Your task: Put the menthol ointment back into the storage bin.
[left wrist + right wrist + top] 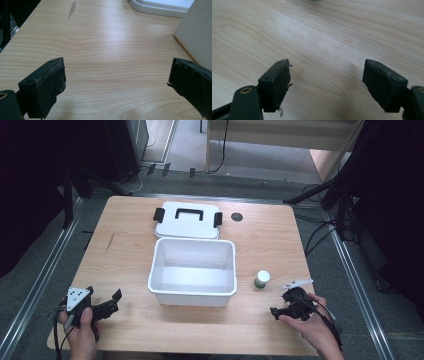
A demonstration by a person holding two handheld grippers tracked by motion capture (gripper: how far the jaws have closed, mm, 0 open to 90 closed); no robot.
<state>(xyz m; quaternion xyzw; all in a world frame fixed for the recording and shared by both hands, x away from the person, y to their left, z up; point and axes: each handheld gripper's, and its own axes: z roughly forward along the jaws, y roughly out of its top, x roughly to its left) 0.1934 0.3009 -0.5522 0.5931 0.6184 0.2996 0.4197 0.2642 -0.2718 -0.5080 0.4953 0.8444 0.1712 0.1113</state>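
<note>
An open white plastic bin (192, 296) stands empty in the middle of the wooden table (125, 250). Its white lid (187, 222), with a black handle and black latches, lies flat just behind it. A small white bottle with a green label (261, 279) stands upright to the right of the bin. My left gripper (116, 302) rests open near the front left corner, left of the bin. In the left gripper view the gripper (117, 67) has bare wood between its jaws. My right gripper (280, 303) is open just in front of the bottle, and in its own view (327, 67) it holds nothing.
A round black grommet (236, 216) sits in the tabletop beside the lid. In the left gripper view the bin's wall (197, 37) rises at the right, the lid's edge (162, 7) lies ahead, and a grey scuff (72, 9) marks the wood. Metal rails and cables run around the table.
</note>
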